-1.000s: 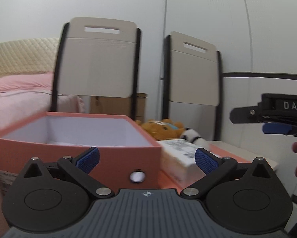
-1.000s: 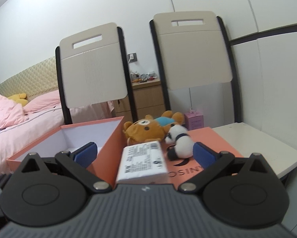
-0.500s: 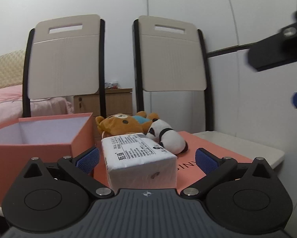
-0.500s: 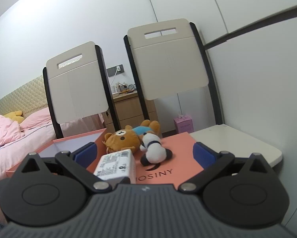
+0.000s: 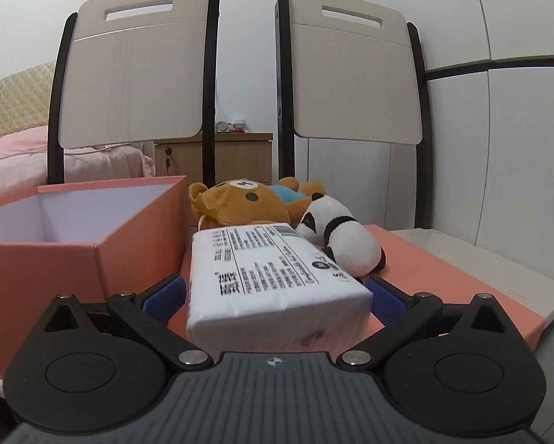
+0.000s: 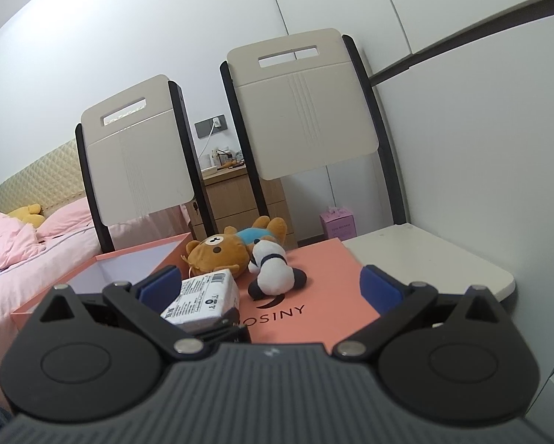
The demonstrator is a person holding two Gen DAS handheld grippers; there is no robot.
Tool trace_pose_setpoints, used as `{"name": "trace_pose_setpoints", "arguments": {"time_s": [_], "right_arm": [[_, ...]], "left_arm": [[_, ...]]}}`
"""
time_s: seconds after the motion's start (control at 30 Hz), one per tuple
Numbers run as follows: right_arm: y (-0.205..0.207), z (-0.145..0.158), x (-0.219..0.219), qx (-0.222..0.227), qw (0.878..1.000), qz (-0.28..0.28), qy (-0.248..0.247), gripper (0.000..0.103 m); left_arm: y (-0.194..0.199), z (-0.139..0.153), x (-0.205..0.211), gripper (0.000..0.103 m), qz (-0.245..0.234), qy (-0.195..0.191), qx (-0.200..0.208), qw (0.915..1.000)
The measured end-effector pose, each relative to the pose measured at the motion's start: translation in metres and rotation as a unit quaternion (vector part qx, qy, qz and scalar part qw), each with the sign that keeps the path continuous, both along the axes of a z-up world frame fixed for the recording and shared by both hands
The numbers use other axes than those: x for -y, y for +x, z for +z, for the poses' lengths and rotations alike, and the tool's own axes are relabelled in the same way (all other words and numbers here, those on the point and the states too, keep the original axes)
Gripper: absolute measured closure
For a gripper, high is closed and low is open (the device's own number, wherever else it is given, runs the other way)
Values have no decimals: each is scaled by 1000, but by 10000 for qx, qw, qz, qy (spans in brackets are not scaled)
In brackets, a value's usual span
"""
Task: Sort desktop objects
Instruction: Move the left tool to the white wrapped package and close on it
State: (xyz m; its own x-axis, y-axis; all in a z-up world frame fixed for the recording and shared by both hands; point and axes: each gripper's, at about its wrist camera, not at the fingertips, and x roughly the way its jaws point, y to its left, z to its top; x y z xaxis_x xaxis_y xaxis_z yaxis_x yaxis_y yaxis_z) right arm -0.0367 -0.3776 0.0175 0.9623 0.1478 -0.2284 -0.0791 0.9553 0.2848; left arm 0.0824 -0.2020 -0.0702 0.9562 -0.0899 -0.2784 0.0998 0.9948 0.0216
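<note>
Closer now: lid lettered "OSINY".

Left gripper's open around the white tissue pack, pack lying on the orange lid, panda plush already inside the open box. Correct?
Not quite. The panda plush is not in the open box; it lies on the orange lid beside the bear plush, as the right wrist view shows. The rest holds: the left gripper is open around the white tissue pack on the lid.

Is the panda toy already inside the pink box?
No, the panda toy lies on the flat pink lid, outside the open pink box.
</note>
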Motion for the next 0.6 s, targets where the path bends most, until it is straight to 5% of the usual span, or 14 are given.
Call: {"name": "trace_pose_setpoints", "arguments": {"time_s": [0.6], "right_arm": [[11,-2,-1,-158,9996,-215,16,0]], "left_arm": [[-29,60,-36,16,-524,-448,398,9968]]}}
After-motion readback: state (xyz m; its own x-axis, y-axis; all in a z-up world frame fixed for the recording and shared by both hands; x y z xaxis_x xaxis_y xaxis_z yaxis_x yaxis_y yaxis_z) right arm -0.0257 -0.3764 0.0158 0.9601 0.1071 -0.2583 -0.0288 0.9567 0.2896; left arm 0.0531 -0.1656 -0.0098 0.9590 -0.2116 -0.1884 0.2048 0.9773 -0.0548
